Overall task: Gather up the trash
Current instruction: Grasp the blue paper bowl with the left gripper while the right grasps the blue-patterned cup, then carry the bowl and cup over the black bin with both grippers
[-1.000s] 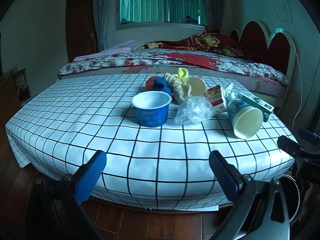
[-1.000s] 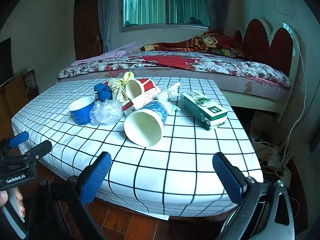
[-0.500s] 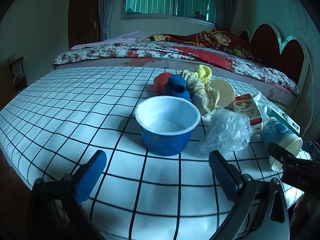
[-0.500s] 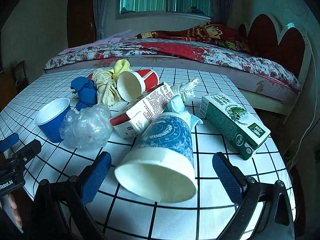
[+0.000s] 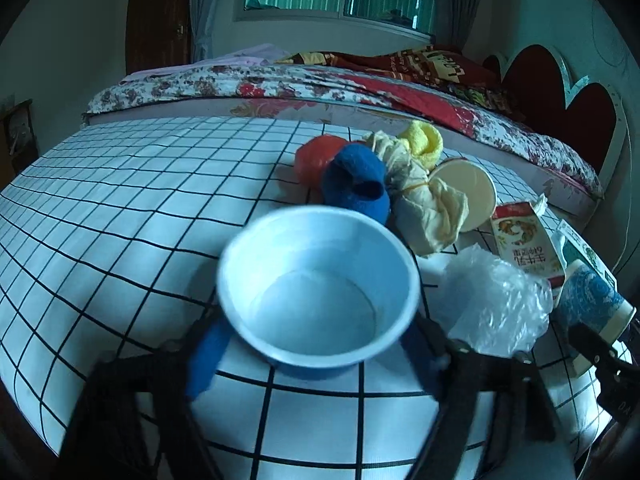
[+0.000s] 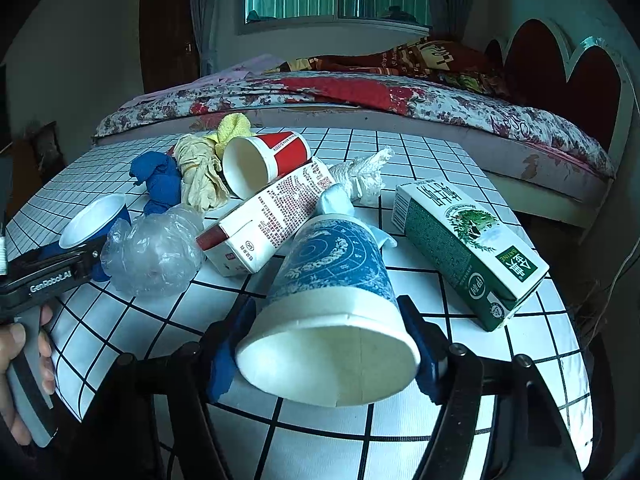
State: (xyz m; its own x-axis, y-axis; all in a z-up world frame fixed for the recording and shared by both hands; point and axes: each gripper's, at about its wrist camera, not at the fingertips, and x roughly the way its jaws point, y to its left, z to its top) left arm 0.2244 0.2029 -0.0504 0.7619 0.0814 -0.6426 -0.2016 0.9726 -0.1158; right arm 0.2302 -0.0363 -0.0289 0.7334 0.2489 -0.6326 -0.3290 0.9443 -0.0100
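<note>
A small blue cup (image 5: pixel 318 292) stands upright on the checked table (image 5: pixel 120 208), between the fingers of my left gripper (image 5: pixel 316 352); the fingers sit at its sides, blurred, and contact is unclear. A blue patterned paper cup (image 6: pixel 332 308) lies on its side, mouth toward me, between the fingers of my right gripper (image 6: pixel 326 352), which flank its rim. A crumpled clear plastic bag (image 6: pixel 154 254) lies between the two cups; it also shows in the left wrist view (image 5: pixel 496 304).
A red-and-white carton (image 6: pixel 268 220), a green carton (image 6: pixel 468 248), a red paper cup (image 6: pixel 264 160), white tissue (image 6: pixel 364 176), and blue (image 5: pixel 356 184), beige (image 5: pixel 420 200) and yellow cloths (image 5: pixel 422 144) lie behind. A bed (image 6: pixel 360 96) stands beyond the table.
Both grippers have moved forward over the table. The blue cup now sits between the left fingers and the patterned cup between the right fingers, with both pairs of fingers closer together.
</note>
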